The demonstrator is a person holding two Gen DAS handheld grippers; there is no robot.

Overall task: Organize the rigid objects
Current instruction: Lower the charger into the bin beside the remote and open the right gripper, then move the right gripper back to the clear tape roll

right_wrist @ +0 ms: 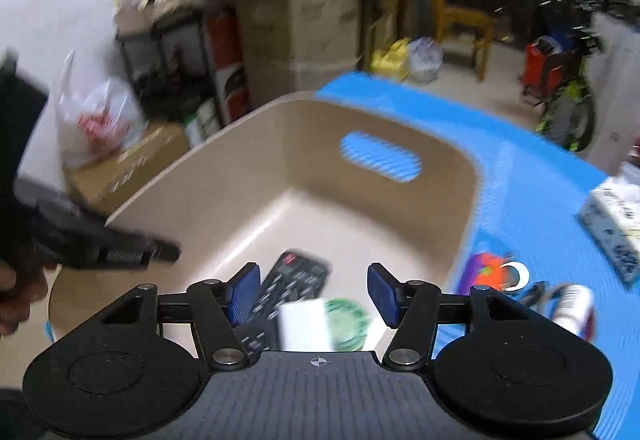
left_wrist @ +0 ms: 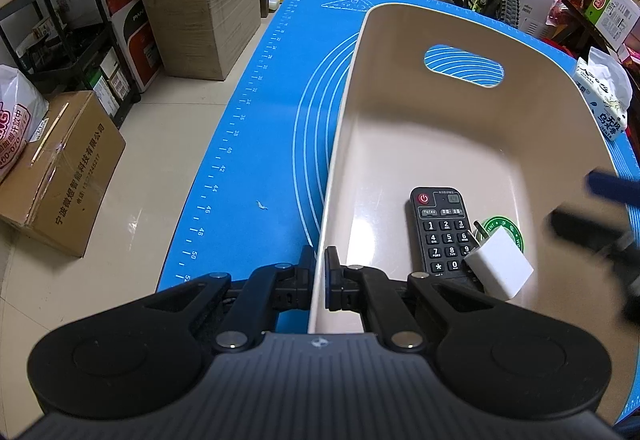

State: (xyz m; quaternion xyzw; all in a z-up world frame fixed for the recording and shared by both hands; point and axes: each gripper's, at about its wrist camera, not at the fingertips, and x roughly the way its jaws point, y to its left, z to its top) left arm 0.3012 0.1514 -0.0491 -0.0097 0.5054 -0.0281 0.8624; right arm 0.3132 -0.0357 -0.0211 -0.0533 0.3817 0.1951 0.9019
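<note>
The left gripper (left_wrist: pixel 320 264) pinches the beige plastic bin's (left_wrist: pixel 460 143) near wall, steadying it. The right gripper (right_wrist: pixel 314 290) hangs wide and empty above the white charger block (right_wrist: pixel 304 324), likely just dropped beside the black remote (right_wrist: pixel 292 280).

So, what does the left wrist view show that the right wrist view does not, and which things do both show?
Only the left wrist view shows the left gripper shut on the bin's side wall, and the remote's printed number keys sharply.

Only the right wrist view shows the right gripper open over the bin with nothing between its pads, and some blurred colourful items on the mat beside the bin.

Both show the beige bin on the blue mat, with the black remote, white charger plug and green round sticker inside.
</note>
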